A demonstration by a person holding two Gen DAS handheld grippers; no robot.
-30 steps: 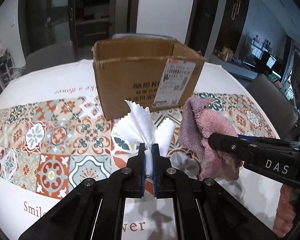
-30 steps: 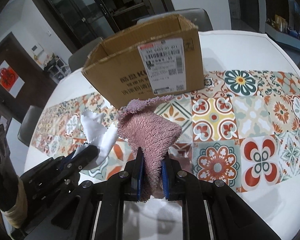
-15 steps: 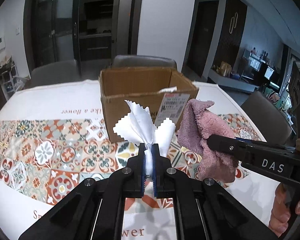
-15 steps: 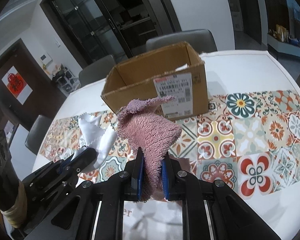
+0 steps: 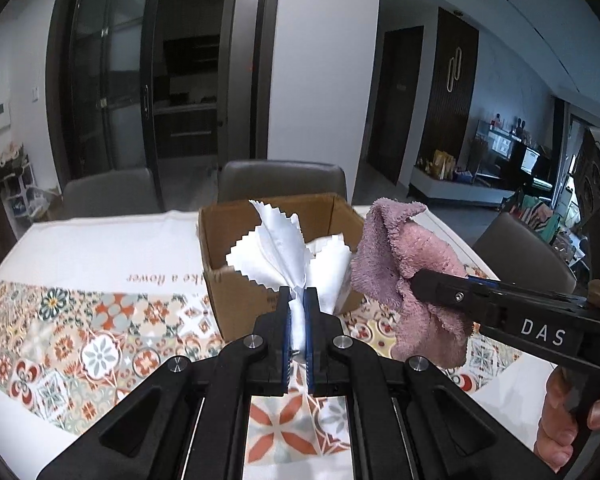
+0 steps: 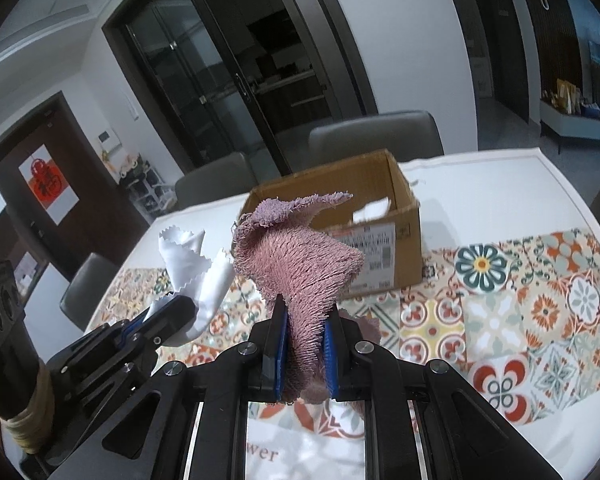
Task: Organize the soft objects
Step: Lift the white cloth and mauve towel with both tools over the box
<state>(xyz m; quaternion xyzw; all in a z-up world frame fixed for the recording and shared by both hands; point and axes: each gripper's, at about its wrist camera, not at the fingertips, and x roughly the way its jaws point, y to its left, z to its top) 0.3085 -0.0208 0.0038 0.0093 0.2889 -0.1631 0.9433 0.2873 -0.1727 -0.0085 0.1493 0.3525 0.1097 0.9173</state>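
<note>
Left gripper (image 5: pixel 298 300) clamped on white cloth (image 5: pixel 288 252); right gripper (image 6: pixel 303 320) clamped on pink towel (image 6: pixel 300 256); both above table (image 6: pixel 500 184), near cardboard box (image 6: pixel 404 216).

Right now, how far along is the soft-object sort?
Done: something white already lies in the cardboard box.
In hand: left hand-held gripper is shut on the white cloth; right hand-held gripper is shut on the pink towel, both short of the box.
Left: drop both in.
</note>
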